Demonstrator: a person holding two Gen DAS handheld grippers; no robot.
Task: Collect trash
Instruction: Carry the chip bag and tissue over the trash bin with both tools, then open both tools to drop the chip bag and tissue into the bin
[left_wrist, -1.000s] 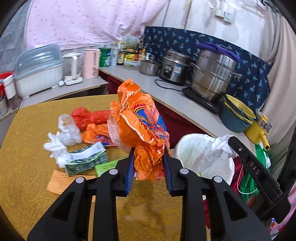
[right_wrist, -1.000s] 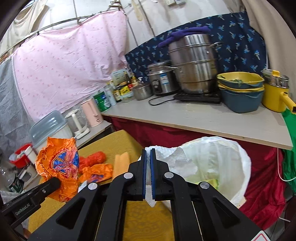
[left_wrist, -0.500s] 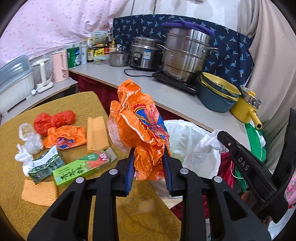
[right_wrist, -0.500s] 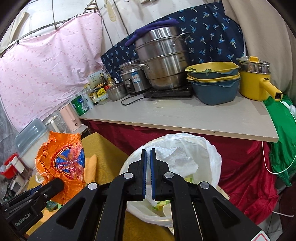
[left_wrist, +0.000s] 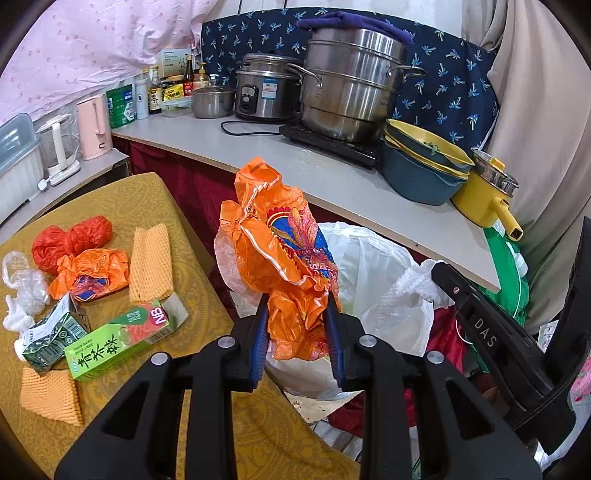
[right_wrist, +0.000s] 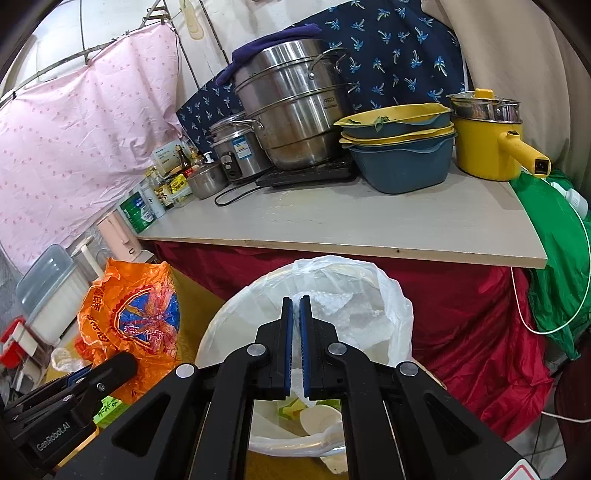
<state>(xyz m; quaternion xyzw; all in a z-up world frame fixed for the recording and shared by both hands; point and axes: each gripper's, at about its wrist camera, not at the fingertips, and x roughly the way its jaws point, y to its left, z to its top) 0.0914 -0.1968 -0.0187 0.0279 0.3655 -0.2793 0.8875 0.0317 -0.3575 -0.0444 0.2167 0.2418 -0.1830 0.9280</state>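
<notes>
Black left gripper (left_wrist: 295, 325), blue pads (left_wrist: 257, 343), silver screws, white lettering

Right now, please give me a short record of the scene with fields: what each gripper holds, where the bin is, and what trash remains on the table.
left gripper: shut on the orange wrapper, held up beside the bin
right gripper: shut on the white bag rim, over the bin opening
trash bin: lined with the white bag, below the counter edge, some waste already inside
yellow table: green tea carton, dark green pack, red bag, second orange wrapper, clear plastic, orange foam nets
</notes>
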